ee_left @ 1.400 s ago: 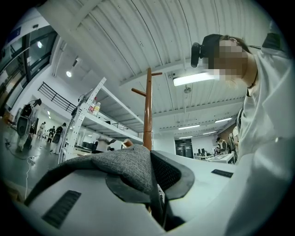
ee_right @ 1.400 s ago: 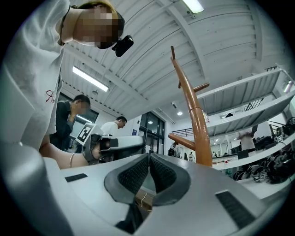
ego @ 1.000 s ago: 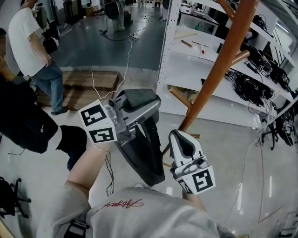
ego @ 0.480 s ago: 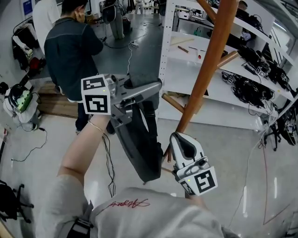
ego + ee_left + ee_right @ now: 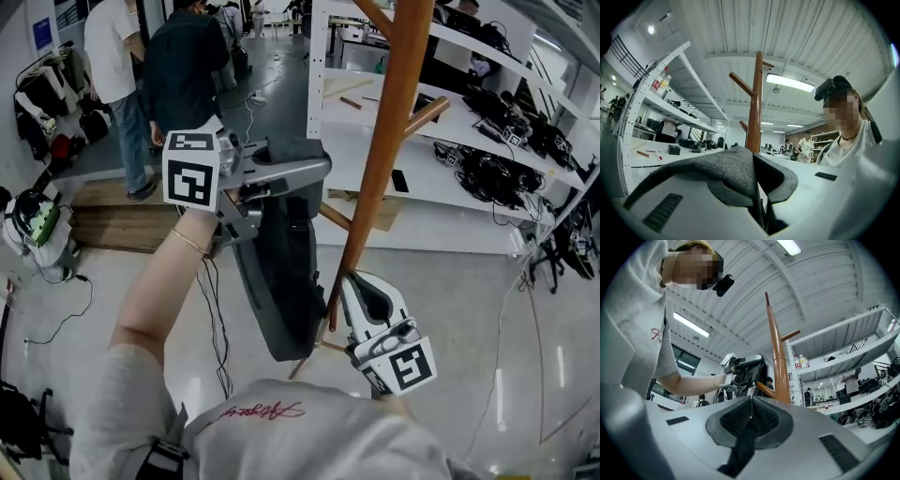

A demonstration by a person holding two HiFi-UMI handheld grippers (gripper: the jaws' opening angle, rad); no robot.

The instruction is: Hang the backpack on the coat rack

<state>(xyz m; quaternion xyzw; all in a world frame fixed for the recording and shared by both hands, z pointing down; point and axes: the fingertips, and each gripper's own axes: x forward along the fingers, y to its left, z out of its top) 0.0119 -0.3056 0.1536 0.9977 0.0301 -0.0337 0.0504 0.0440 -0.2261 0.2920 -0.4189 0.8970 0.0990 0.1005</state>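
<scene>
Left gripper (image 5: 309,171) (image 5: 754,164) is held level, jaws clamped on the grey woven top of the dark fabric backpack (image 5: 281,281). The bag is hung beneath it, just beside the brown wooden coat-rack pole (image 5: 380,159). Right gripper (image 5: 361,286) (image 5: 751,411), lower, is closed on a dark strap (image 5: 740,446), apparently the backpack's.

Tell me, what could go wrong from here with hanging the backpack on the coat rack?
1. The left gripper pinches only a fold of grey fabric at the top of the backpack; the hanging weight might pull it out.
2. The backpack hangs right beside the coat rack, next to a low peg; it may catch there when raised.
3. The right gripper is shut on a dark strap near the pole; it could snag.
</scene>
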